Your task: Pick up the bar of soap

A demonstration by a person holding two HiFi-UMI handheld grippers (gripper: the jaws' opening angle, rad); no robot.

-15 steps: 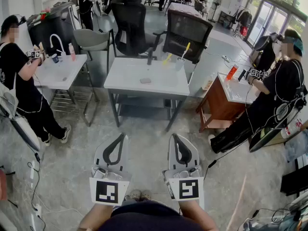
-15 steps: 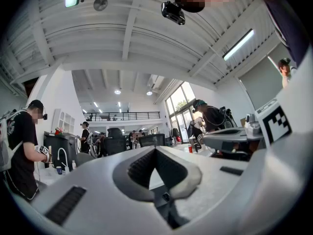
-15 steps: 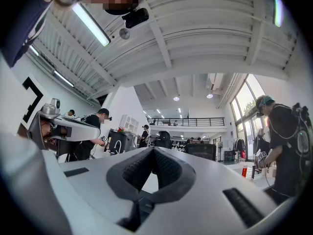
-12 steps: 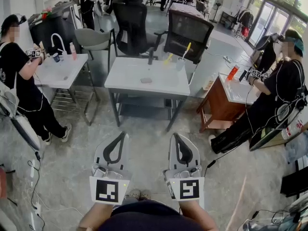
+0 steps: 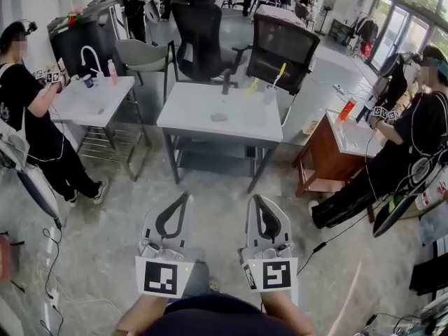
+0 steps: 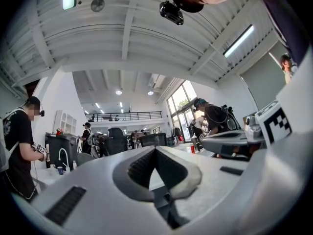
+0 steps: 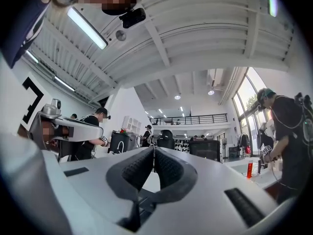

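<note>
The left gripper (image 5: 185, 196) and right gripper (image 5: 254, 199) hang with fingers clenched on nothing, well short of the bar of soap (image 5: 219, 117) on the table (image 5: 189, 110) ahead — arriving closed like this, they would likely shove it away.

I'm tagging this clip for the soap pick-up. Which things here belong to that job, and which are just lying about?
Job: bar of soap; white table under it; left tongs and right tongs, both shut and empty.
Lying about: toothbrushes; black office chairs; red bottle.
</note>
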